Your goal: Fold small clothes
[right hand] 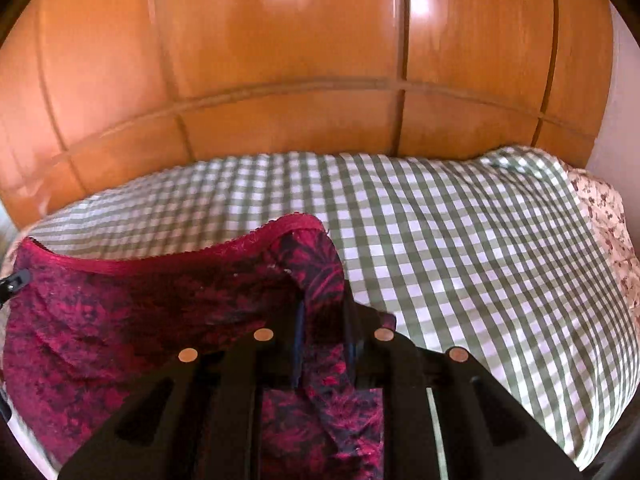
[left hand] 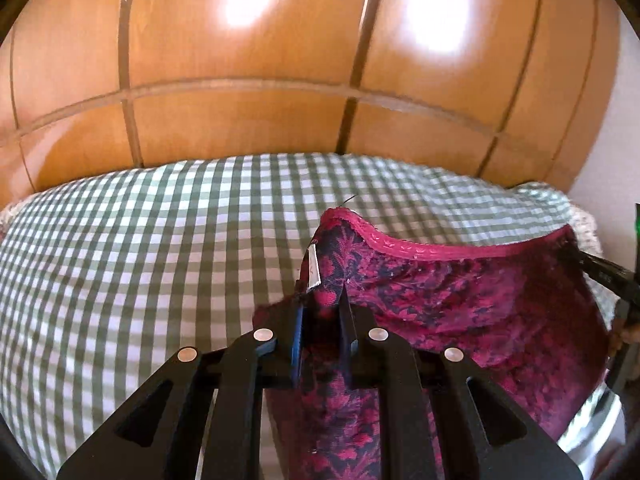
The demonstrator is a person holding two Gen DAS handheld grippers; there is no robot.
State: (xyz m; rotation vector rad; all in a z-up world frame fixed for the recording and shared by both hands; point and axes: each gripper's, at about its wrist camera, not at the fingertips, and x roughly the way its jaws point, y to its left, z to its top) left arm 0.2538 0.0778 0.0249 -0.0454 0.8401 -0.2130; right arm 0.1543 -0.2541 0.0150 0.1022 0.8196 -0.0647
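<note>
A small red and dark-blue patterned garment (left hand: 460, 304) with a crimson lace waistband hangs stretched between both grippers above a green-and-white checked bed cover (left hand: 140, 260). My left gripper (left hand: 324, 312) is shut on the garment's left corner, where a white label sticks out. In the right wrist view my right gripper (right hand: 324, 320) is shut on the garment (right hand: 140, 312) at its right corner. Each gripper's black tip shows at the far edge of the other's view. The cloth sags between them and drapes down under both sets of fingers.
The checked bed cover (right hand: 460, 260) spreads ahead of both grippers. Behind it stands a glossy wooden wardrobe (left hand: 320, 60) with panelled doors. A floral-patterned fabric (right hand: 608, 220) lies at the bed's right edge, by a white wall.
</note>
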